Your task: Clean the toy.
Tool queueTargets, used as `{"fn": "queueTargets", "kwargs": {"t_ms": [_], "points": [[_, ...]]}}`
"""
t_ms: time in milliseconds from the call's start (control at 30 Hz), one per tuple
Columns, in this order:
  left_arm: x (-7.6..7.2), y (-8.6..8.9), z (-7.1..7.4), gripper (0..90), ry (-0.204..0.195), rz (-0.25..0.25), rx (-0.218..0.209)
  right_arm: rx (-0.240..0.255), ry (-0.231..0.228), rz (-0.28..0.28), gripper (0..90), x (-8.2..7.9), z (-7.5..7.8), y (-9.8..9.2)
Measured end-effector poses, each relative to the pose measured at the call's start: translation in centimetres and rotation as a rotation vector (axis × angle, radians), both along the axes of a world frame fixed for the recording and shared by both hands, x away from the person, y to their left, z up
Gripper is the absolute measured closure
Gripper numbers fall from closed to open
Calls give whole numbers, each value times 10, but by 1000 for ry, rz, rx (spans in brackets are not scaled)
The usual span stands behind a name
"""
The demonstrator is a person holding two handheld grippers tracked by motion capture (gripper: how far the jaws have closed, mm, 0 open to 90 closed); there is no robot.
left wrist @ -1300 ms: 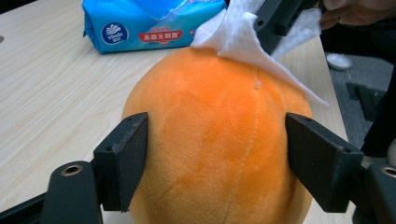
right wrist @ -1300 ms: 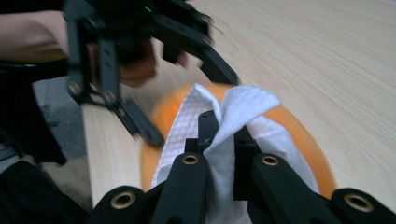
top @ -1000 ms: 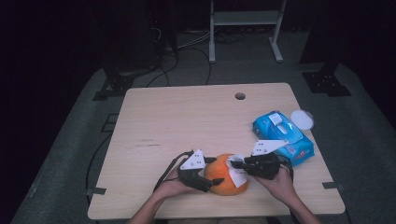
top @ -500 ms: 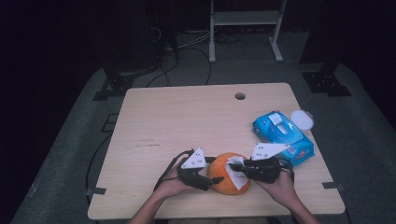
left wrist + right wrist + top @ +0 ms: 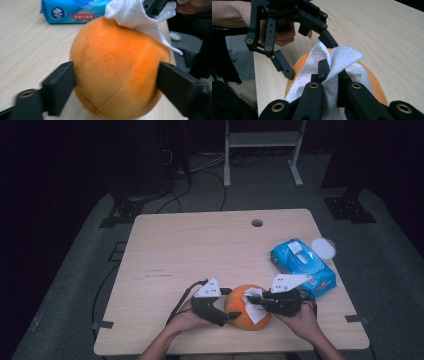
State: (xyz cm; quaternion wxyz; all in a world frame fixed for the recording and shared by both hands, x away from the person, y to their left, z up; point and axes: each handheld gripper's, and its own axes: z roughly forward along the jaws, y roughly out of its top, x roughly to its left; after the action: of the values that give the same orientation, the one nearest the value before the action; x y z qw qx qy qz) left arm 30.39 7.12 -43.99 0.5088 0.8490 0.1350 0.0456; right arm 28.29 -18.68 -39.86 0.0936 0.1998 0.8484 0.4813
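Observation:
An orange plush ball (image 5: 239,312) rests near the table's front edge. My left gripper (image 5: 231,306) has it from the left, and in the left gripper view both jaws press on the sides of the ball (image 5: 117,72). Those jaws have just been opening a little with the ball still between them. My right gripper (image 5: 252,303) comes in from the right, shut on a white wipe (image 5: 258,311). In the right gripper view the wipe (image 5: 342,58) is pinched in that gripper (image 5: 333,72) and lies over the top of the ball (image 5: 299,65).
A blue pack of wipes (image 5: 302,262) lies at the right of the wooden table (image 5: 200,250), with a round white lid (image 5: 323,248) beside it. A cable hole (image 5: 257,223) is near the far edge. Cables and stands sit on the floor beyond.
The right gripper and its wipe have shifted slightly on the ball. The left hand and the ball have stayed in place.

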Motion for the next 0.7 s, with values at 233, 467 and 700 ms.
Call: {"fn": "queueTargets", "kwargs": {"t_ms": [233,467,700], "points": [[-15,-12,12,307,-129,-4,70,-24,-38,36,860,-5,12,17],[-16,-9,9,239,-125,-16,55,-78,-41,74,860,-2,12,32],[-6,-11,-2,239,22,-1,5,-50,-22,76,860,-4,9,24]]}}
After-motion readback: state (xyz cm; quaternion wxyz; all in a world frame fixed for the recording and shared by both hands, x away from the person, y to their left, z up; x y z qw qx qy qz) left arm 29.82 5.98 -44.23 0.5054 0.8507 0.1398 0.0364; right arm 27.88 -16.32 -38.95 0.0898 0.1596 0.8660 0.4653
